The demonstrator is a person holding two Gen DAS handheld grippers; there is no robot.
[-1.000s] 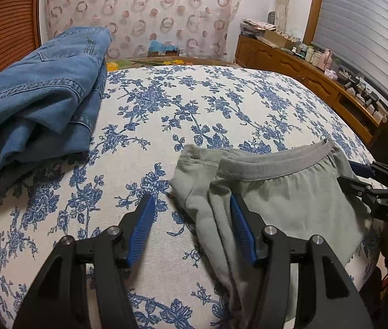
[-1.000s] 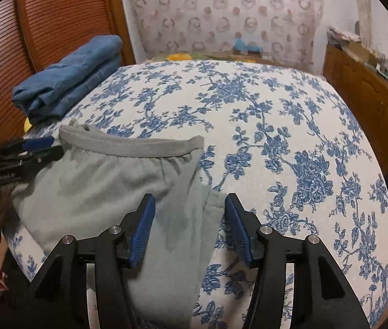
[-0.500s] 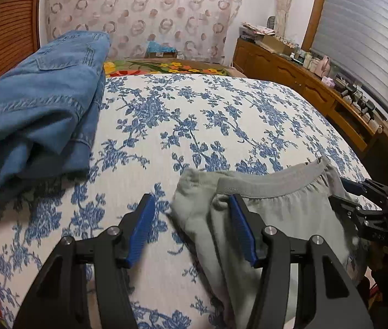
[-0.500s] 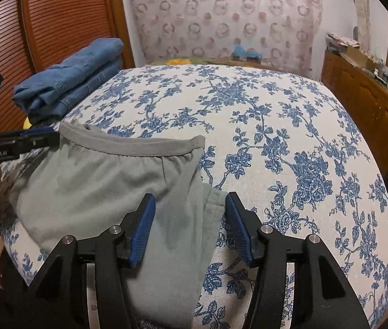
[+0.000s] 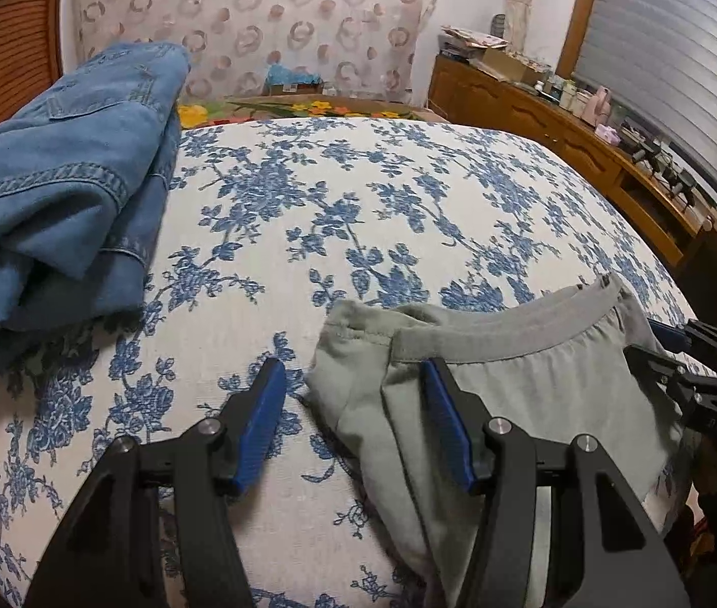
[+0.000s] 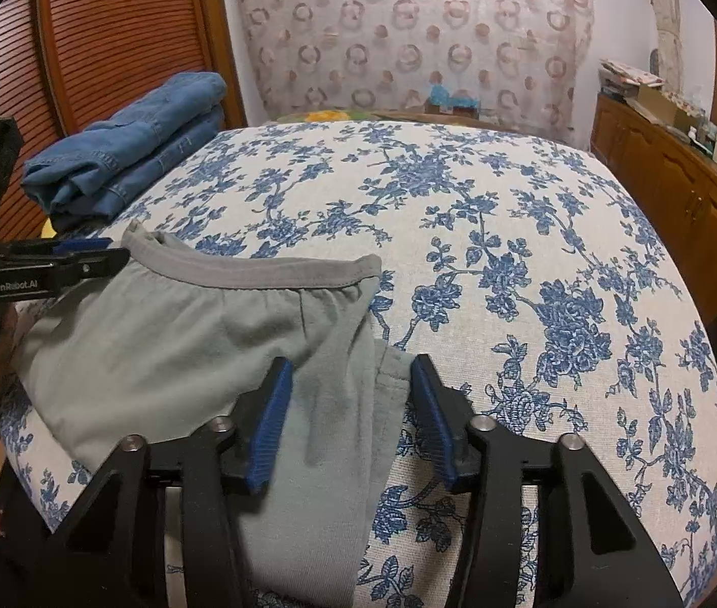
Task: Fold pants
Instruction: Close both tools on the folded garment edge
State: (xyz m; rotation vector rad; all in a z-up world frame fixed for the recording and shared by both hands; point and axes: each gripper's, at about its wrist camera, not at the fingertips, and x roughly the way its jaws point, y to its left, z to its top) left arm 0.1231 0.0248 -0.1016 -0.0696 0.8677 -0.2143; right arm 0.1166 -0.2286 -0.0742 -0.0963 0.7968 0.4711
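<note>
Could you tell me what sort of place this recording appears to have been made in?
Most likely a home bedroom. The grey pants lie on a bed with a blue floral cover, folded jeans sit at its far corner, and a long wooden sideboard cluttered with bottles and boxes runs beneath a shuttered window.

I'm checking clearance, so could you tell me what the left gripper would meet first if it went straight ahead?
Probably the grey pants: the open left gripper has their near edge between its fingers. Height above the cloth is unclear.
</note>
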